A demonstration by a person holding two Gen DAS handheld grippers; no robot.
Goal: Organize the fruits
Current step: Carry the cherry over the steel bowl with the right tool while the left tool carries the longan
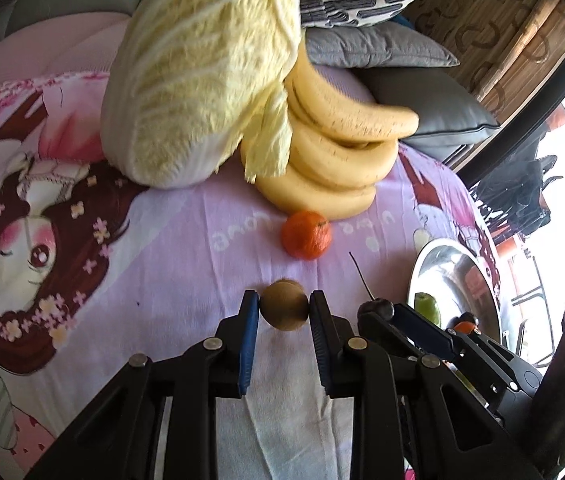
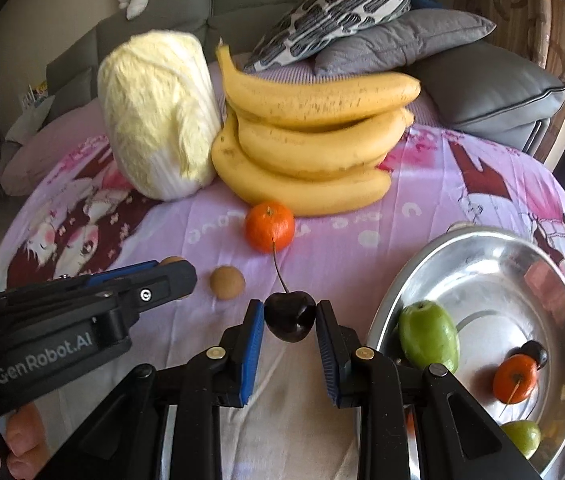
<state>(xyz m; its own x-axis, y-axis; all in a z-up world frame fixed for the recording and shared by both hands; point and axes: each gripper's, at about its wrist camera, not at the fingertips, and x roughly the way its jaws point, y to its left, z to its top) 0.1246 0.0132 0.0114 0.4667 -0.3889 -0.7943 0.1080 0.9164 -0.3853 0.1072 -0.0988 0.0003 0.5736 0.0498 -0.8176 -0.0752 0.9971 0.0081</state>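
In the left wrist view my left gripper point(image 1: 284, 305) is shut on a small round brown fruit point(image 1: 282, 318), held just above the pink cloth. Right of it, my right gripper point(image 1: 380, 314) grips a dark cherry point(image 1: 376, 307). The right wrist view shows my right gripper point(image 2: 289, 312) shut on that cherry point(image 2: 289, 320), its stem pointing up. There my left gripper point(image 2: 176, 276) enters from the left, its brown fruit point(image 2: 171, 261) mostly hidden. A second brown fruit point(image 2: 227, 282) and a mandarin point(image 2: 269, 225) lie on the cloth.
A steel bowl point(image 2: 554, 280) at the right holds two green fruits point(image 2: 428, 336), a small orange fruit point(image 2: 515, 378) and a dark cherry. Bananas point(image 2: 314, 148) and a napa cabbage point(image 2: 158, 116) stand behind, with cushions point(image 2: 482, 80) beyond. A person's fingers show at bottom left.
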